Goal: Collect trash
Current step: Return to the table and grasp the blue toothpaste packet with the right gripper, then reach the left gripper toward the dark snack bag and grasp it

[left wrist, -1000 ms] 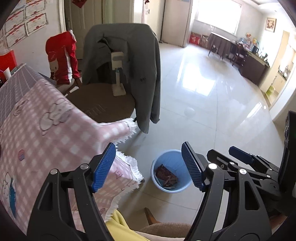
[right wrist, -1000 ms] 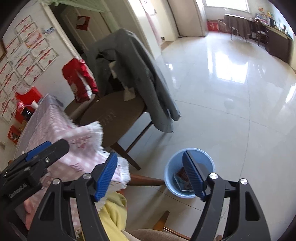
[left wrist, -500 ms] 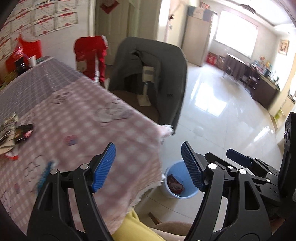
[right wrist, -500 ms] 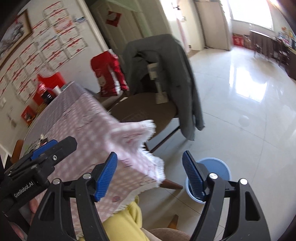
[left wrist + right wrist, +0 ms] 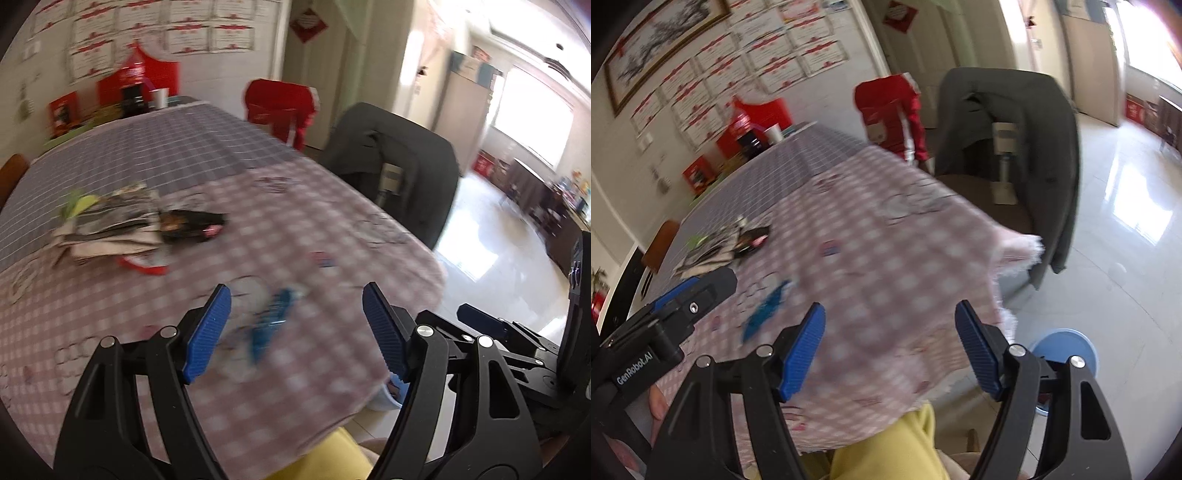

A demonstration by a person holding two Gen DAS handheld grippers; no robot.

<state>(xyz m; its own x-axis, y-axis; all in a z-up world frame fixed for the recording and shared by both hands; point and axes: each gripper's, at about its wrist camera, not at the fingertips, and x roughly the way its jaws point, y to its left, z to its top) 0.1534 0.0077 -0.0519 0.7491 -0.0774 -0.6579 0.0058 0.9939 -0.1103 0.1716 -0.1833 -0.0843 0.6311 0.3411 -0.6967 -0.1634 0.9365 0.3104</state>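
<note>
Bin (image 5: 1062, 345) half hidden behind tablecloth (image 5: 886, 258) corner

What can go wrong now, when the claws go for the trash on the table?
1. The blue wrapper lies flat on the cloth; a claw may pinch the cloth too.
2. The bin stands on the floor past the table edge, so a loose piece may miss it.
3. The paper pile may fall apart when lifted.
</note>
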